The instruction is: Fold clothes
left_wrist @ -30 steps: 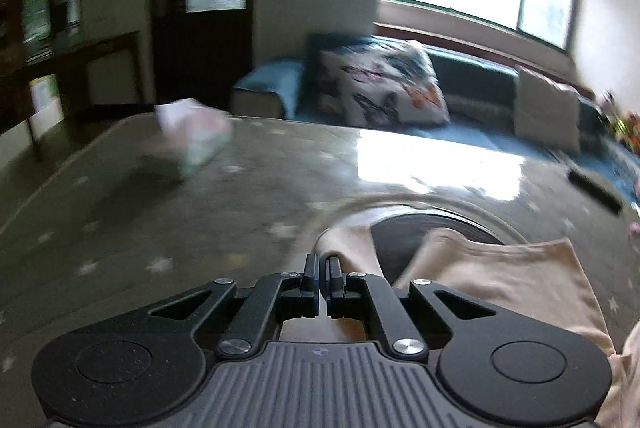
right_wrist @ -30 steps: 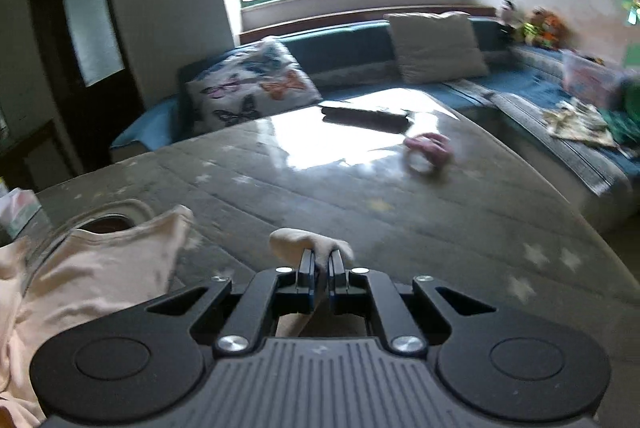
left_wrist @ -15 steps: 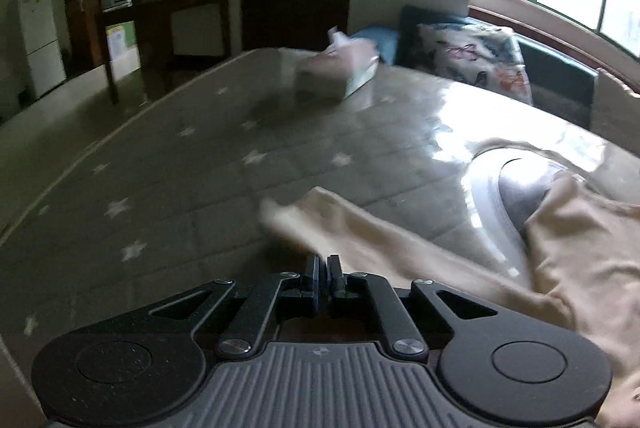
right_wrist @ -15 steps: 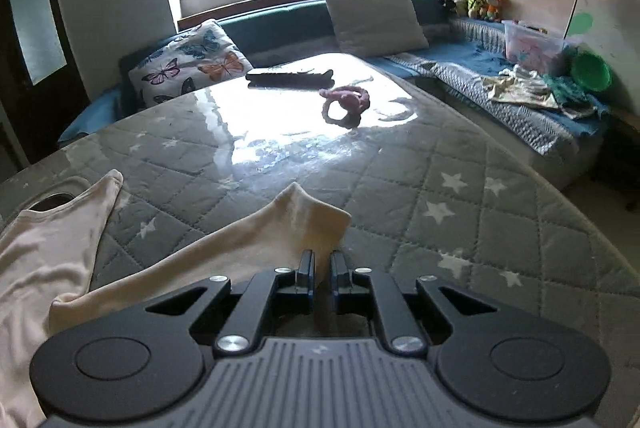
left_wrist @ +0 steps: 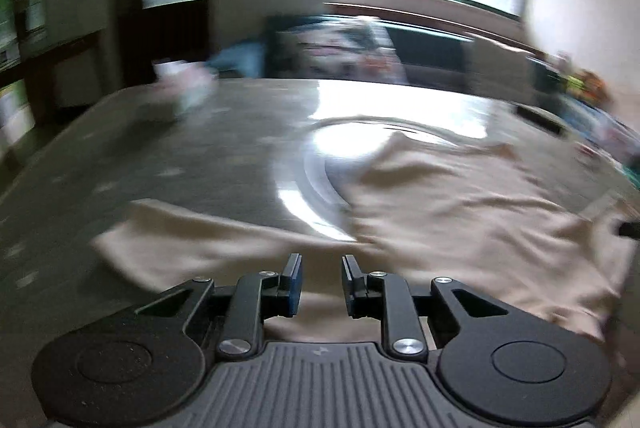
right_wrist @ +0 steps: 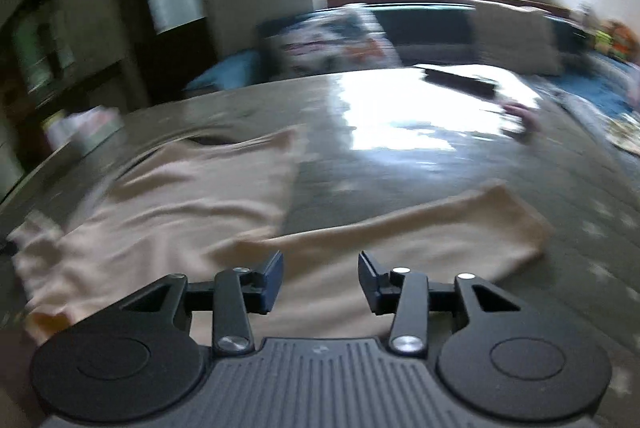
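Observation:
A pale peach long-sleeved top (left_wrist: 460, 196) lies spread on the grey star-quilted table (left_wrist: 120, 156). Its left sleeve (left_wrist: 188, 240) stretches out to the left in the left wrist view. My left gripper (left_wrist: 321, 268) hovers open just above the sleeve's base, holding nothing. In the right wrist view the top's body (right_wrist: 168, 204) lies at left and its right sleeve (right_wrist: 440, 240) reaches right. My right gripper (right_wrist: 320, 268) is open wide above that sleeve, with nothing between its fingers. Both views are motion-blurred.
A tissue box (left_wrist: 184, 88) sits far left on the table. A dark remote (right_wrist: 460, 82) and a pink object (right_wrist: 518, 112) lie at the far right. A round dark inset (left_wrist: 320, 164) shows under the top's hem. A sofa with cushions (left_wrist: 340, 52) stands behind.
Both grippers were shut on the sleeve ends and have let go; they now stand open. The sleeves lie stretched flat on the table, and both cameras have pulled back.

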Demonstrator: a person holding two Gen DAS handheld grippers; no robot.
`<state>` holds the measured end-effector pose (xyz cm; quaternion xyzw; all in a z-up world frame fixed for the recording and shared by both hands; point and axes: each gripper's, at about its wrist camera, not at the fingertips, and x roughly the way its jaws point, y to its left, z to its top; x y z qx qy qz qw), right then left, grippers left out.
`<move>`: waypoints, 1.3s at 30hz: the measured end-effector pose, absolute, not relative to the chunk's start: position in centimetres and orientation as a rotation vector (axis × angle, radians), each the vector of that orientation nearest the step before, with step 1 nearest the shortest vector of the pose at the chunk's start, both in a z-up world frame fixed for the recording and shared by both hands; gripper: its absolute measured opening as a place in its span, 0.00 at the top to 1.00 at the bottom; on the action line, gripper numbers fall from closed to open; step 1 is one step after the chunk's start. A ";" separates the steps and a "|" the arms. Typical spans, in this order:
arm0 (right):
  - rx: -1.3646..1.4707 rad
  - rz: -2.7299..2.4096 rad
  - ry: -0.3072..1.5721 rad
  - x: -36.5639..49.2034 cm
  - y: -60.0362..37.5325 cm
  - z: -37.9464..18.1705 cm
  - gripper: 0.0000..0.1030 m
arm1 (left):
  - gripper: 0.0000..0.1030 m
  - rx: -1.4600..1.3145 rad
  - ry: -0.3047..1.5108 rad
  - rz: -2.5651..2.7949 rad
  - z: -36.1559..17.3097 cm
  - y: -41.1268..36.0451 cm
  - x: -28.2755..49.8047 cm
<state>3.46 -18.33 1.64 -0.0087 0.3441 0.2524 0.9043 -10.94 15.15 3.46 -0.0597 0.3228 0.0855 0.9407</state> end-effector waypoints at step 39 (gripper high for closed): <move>-0.362 1.045 0.697 -1.7 -6.3 0.6 0.50 | 0.56 -0.041 0.654 0.107 3.4 15.9 3.8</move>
